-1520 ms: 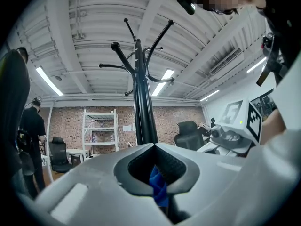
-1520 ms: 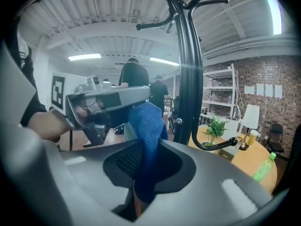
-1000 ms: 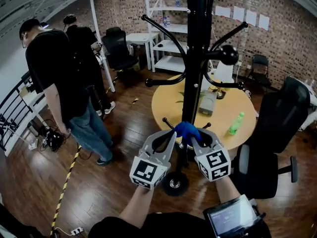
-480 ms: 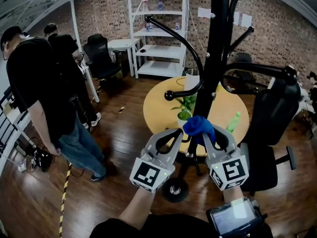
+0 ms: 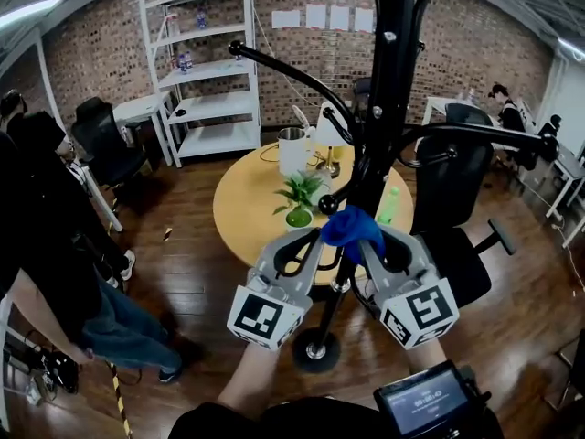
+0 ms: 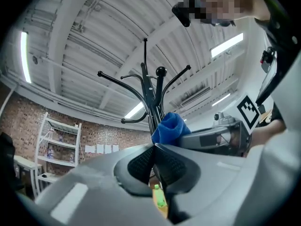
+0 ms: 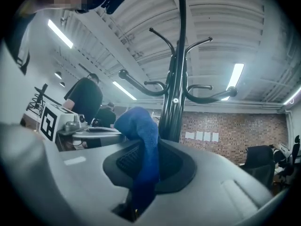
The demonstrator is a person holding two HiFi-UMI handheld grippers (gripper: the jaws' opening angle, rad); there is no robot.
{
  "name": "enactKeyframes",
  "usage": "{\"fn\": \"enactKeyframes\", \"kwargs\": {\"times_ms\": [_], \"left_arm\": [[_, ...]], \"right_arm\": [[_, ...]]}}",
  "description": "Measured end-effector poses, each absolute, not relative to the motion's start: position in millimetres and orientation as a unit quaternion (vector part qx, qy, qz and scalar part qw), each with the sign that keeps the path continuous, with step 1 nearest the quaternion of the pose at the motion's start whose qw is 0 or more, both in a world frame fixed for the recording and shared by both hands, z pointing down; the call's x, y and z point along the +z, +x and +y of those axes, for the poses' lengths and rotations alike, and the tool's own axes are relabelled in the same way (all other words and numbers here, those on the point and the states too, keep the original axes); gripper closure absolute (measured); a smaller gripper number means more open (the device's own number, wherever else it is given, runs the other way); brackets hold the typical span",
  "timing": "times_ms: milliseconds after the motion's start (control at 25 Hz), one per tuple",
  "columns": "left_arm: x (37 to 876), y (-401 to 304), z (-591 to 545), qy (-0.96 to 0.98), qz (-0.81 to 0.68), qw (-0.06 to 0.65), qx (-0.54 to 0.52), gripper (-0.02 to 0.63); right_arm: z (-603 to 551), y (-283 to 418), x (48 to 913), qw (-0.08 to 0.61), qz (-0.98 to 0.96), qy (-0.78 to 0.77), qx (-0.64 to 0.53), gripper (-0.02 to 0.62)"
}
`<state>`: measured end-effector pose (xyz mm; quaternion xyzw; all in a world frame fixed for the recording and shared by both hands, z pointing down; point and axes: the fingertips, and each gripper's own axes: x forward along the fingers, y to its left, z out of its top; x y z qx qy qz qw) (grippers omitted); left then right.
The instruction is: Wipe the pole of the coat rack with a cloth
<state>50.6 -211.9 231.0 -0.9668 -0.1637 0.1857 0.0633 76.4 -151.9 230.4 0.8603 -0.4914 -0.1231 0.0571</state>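
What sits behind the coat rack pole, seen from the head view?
A round yellow table with a potted plant, a white jug and a green bottle, plus a black office chair. The pole and blue cloth cover part of the table.

Since 1 s ago: cloth went up the pole, from the short low pegs to just beside a ball-tipped hook. Right tongs and left tongs rose w/ it, prob. nearer the head cam. View swung round: round worktop now left of pole, bystander at frame edge.
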Motion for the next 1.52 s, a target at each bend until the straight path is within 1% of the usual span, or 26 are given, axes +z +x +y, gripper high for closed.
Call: {"fn": "enactKeyframes", "kwargs": {"times_ms": [240, 480, 680, 840, 1040, 1200, 1320, 1520], "left_arm": [[223, 63, -187, -0.960, -0.201, 0.073, 0.180, 0.606], [224, 72, -194, -0.947, -0.250, 0.062, 0.192, 0.606], [220, 77, -221, -0.927, -0.311, 0.044, 0.205, 0.606], [220, 74, -233, -0.908, -0.365, 0.038, 0.202, 0.606], [208, 73, -228, -0.888, -0.405, 0.035, 0.216, 0.606], [197, 71, -220, -0.880, -0.415, 0.031, 0.228, 0.606], [194, 76, -219, -0.881, -0.414, 0.036, 0.227, 0.606], [208, 80, -214, -0.884, -0.409, 0.050, 0.220, 0.606]], "right_arm": [[-143, 75, 209, -0.032, -0.511, 0.852, -0.111, 0.540], [-148, 78, 212, -0.050, -0.468, 0.872, -0.133, 0.540], [-159, 83, 202, -0.023, -0.367, 0.915, -0.166, 0.540], [-158, 81, 189, 0.032, -0.269, 0.945, -0.181, 0.540], [-159, 82, 174, 0.078, -0.211, 0.957, -0.185, 0.540], [-158, 84, 161, 0.097, -0.198, 0.957, -0.189, 0.540], [-159, 89, 159, 0.098, -0.203, 0.954, -0.198, 0.540], [-164, 93, 186, 0.101, -0.214, 0.956, -0.176, 0.540]]}}
